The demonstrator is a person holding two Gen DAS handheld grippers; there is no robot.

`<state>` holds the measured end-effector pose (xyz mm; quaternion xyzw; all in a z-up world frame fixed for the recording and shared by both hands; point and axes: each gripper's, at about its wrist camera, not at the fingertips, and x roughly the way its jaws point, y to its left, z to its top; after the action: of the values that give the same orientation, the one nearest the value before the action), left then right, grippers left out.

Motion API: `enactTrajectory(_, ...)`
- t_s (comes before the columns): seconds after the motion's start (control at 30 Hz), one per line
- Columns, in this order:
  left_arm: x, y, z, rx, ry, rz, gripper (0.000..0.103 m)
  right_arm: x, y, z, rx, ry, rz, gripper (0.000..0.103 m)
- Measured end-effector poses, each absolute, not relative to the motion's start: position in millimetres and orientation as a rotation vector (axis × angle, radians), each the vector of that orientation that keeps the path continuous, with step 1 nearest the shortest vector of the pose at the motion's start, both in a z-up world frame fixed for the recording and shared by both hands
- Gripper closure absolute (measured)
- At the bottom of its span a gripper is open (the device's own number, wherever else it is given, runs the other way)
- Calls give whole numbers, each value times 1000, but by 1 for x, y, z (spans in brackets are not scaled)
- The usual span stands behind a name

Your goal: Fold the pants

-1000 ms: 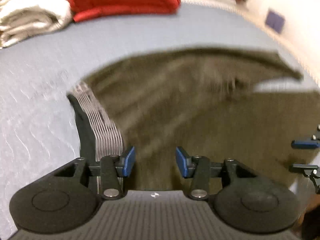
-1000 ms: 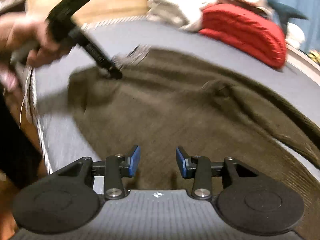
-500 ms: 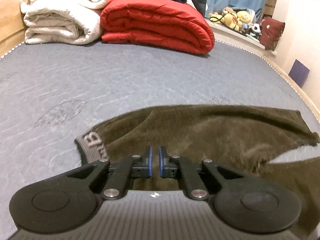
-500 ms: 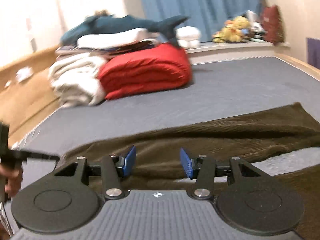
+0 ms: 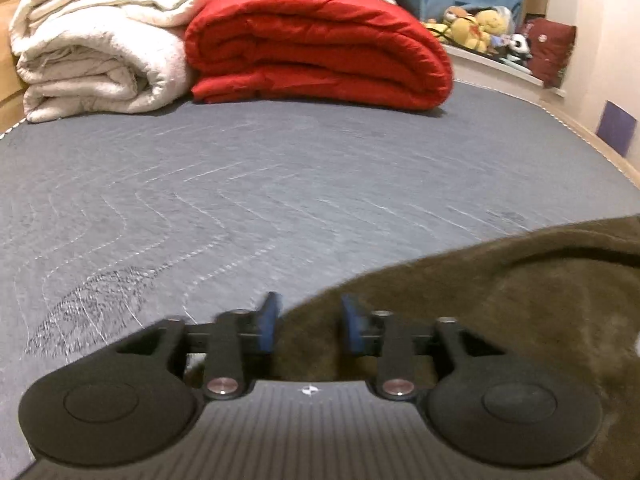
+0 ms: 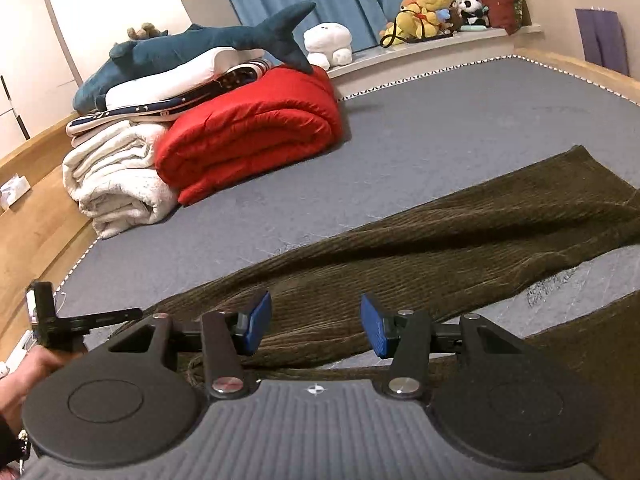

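Pants (image 6: 420,248), dark olive corduroy, are seen spread flat on the grey quilted mattress (image 5: 280,184), directly under and ahead of both tongs. Left tongs (image 5: 307,322) are held over the edge of the fabric, jaws parting at this moment, blue pads (image 5: 267,320) apart; cloth is seen below the gap but is not pinched by the pads. In the left wrist view the pants (image 5: 500,304) extend from under the left tongs out to their right, bare mattress lying to their left and ahead. Right tongs (image 6: 316,324) are held half wide, nothing gripped, pads (image 6: 374,330) clear above a pant leg that runs from below them away to the right. A second dark piece of the pants is seen at the lower right of the right tongs, with a strip of mattress (image 6: 440,132) between the two. Left tongs (image 6: 80,320) are also seen at the far left of the right wrist view, gripped by a hand (image 6: 24,376). Red folded quilt (image 5: 320,44) and white folded blanket (image 5: 100,44) are stacked well ahead of both tongs, at the far end of the bed. Shark plush (image 6: 192,46) is laid on that pile.
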<state>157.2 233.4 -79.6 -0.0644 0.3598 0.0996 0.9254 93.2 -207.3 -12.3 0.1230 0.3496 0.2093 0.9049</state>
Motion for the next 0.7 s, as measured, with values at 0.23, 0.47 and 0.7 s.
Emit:
enactTrajectory(0.23, 179, 249, -102, -208, 794, 183, 37, 100, -200, -17, 239, 748, 452, 51)
enactTrajectory(0.47, 179, 244, -105, -207, 775, 106, 78, 100, -196, -22, 221, 771, 451, 51)
enactTrajectory(0.7, 162, 221, -76, -117, 708, 88, 93, 95, -194, -19, 178, 747, 437, 51)
